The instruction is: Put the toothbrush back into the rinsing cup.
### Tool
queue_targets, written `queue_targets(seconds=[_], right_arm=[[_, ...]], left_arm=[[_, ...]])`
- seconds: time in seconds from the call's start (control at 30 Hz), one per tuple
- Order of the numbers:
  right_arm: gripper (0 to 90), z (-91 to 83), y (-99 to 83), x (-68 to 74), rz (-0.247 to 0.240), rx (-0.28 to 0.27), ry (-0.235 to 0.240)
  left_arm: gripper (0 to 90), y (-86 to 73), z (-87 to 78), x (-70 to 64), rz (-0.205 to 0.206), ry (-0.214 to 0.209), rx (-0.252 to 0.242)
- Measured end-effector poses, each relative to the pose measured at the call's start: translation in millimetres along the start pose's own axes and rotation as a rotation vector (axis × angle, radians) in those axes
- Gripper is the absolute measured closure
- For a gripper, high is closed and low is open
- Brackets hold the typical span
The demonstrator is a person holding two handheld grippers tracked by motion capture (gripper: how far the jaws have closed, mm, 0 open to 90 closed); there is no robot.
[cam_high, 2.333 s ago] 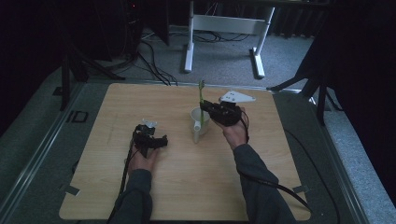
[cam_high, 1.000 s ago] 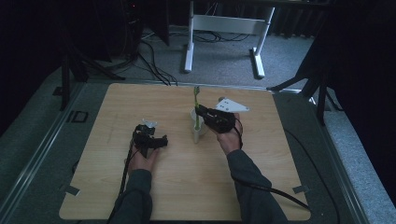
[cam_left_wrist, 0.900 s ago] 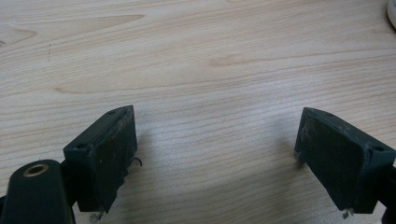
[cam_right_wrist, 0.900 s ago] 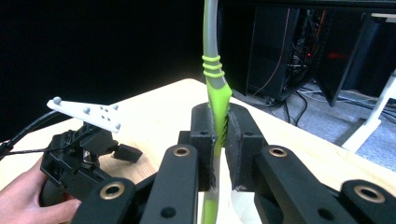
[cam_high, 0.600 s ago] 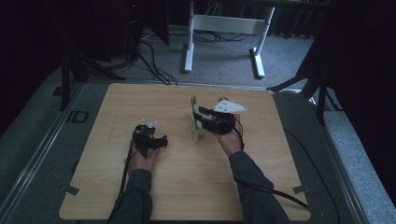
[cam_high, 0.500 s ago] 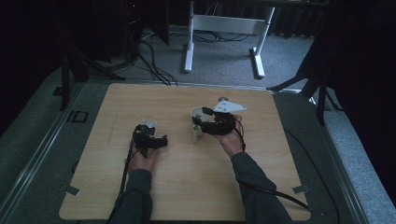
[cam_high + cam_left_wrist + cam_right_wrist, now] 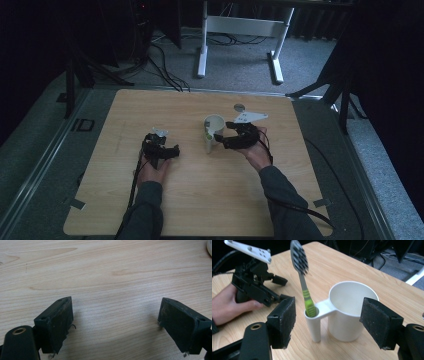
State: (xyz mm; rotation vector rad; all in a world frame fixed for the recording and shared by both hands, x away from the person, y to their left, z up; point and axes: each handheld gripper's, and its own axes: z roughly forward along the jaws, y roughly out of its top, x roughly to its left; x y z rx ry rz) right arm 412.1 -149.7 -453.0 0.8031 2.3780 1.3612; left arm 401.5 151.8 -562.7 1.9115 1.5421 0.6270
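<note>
Your left gripper rested on the wooden table, at the left of the middle and rather near to you, with your left hand behind it. Its jaws stood wide apart, and in the left gripper view there was only bare wood between the two black pads; they held nothing.

To the right of it, about in the middle of the table, stood the white cup, upright. At its near-left side the cup had a narrow tube holder, joined to the rim. The toothbrush stood in this holder with its green part down in the tube and its bristle head up, leaning a little.

Your right gripper was just to the right of the cup and pointed to it. Its jaws were also open. In the right gripper view the holder and the cup stood between the two jaws, but the pads touched neither of them. Your right hand held the gripper from the right side, with the grey plate on top.
</note>
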Motion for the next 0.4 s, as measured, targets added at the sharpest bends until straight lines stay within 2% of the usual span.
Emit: queue_targets(seconds=[0.4], right_arm=[[26.9, -2.5, -16.0, -8.2, 0.004, 0.082, -0.010]], left_arm=[[13.3, 0.0, 0.0, 0.0, 0.000, 0.000, 0.000]])
